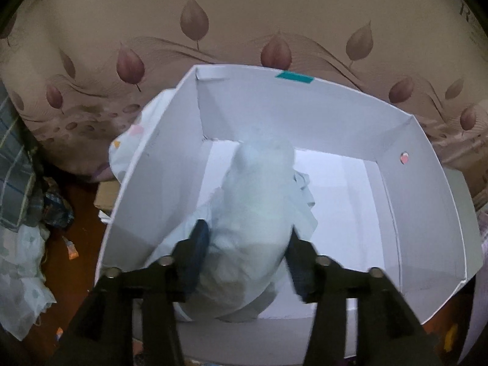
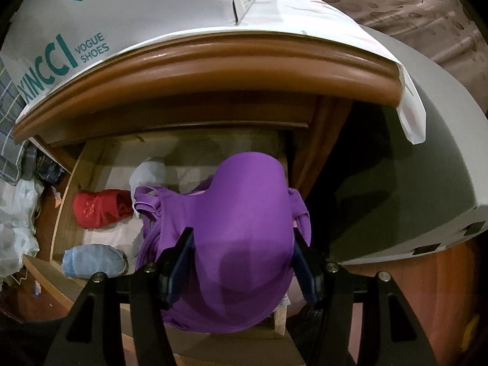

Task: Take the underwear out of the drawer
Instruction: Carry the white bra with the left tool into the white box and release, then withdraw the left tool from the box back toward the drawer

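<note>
The left gripper's (image 1: 248,253) fingers (image 1: 198,244) stand partly apart around a pale bra (image 1: 253,213) over the white box (image 1: 427,167); whether the pads press it is unclear. The right gripper's (image 2: 242,262) fingers (image 2: 183,253) clamp a purple bra (image 2: 241,222) above the open wooden drawer (image 2: 70,207). The purple bra hides much of the drawer's right side. Beside it lie a red garment (image 2: 97,207), a blue one (image 2: 91,259) and a blurred white one (image 2: 146,174). A shoebox (image 2: 91,30) sits on the cabinet top (image 2: 213,73) overhanging the drawer.
</note>
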Motion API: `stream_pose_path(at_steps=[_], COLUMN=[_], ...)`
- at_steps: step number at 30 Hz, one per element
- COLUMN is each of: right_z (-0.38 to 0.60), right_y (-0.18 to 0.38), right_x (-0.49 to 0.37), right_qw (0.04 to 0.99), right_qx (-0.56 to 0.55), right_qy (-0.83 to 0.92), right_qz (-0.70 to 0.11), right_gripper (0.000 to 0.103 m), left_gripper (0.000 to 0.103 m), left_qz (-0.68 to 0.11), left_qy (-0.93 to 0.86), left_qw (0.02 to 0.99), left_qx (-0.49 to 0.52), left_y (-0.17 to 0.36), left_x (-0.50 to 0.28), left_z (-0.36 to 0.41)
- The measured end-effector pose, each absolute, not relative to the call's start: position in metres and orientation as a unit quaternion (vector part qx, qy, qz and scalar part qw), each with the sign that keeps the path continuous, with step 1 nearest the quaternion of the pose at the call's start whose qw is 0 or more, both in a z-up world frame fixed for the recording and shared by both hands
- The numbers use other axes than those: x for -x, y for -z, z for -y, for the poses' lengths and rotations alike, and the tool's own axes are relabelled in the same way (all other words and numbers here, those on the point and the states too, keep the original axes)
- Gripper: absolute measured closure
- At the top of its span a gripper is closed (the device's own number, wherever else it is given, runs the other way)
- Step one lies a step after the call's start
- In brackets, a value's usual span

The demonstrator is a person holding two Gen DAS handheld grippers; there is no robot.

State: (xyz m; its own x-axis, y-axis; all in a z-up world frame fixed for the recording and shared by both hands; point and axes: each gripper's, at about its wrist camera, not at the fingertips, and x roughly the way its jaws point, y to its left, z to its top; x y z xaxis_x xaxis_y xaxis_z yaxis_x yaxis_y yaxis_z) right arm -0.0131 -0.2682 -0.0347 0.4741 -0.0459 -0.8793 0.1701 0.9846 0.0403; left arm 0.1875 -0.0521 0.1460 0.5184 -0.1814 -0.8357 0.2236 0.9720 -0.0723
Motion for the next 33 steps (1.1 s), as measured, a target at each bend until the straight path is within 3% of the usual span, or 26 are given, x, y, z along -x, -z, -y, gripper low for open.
stream_pose_path(at_steps=[6, 18, 23, 33], right_z=[0.267, 0.256, 0.253, 0.257], right_y=[0.033, 0.022, 0.023, 0.02], right_x=[0.014, 0.015, 0.015, 0.023], right_qw=[0.856, 0.874, 0.875, 0.879], right_qx=[-0.069, -0.052, -0.044, -0.066], right_qy=[0.062, 0.047, 0.048, 0.039], right_qz=[-0.508, -0.48, -0.48, -0.471], right_gripper=[0.042, 0.042, 0.042, 0.042], left_gripper=[0.032, 0.02, 0.018, 0.018], left_qz=[-0.426, -0.348, -0.354, -0.418], left_qy=[0.116, 0.076, 0.032, -0.075], left_qw=[0.895, 0.933, 0.934, 0.901], left_qx=[-0.062, -0.045, 0.006, 0.084], left_y=[-0.165, -0.189, -0.164, -0.06], left_x=[-0.178, -0.123, -0.092, -0.069], left_z=[0.058, 0.009, -0.041, -0.105])
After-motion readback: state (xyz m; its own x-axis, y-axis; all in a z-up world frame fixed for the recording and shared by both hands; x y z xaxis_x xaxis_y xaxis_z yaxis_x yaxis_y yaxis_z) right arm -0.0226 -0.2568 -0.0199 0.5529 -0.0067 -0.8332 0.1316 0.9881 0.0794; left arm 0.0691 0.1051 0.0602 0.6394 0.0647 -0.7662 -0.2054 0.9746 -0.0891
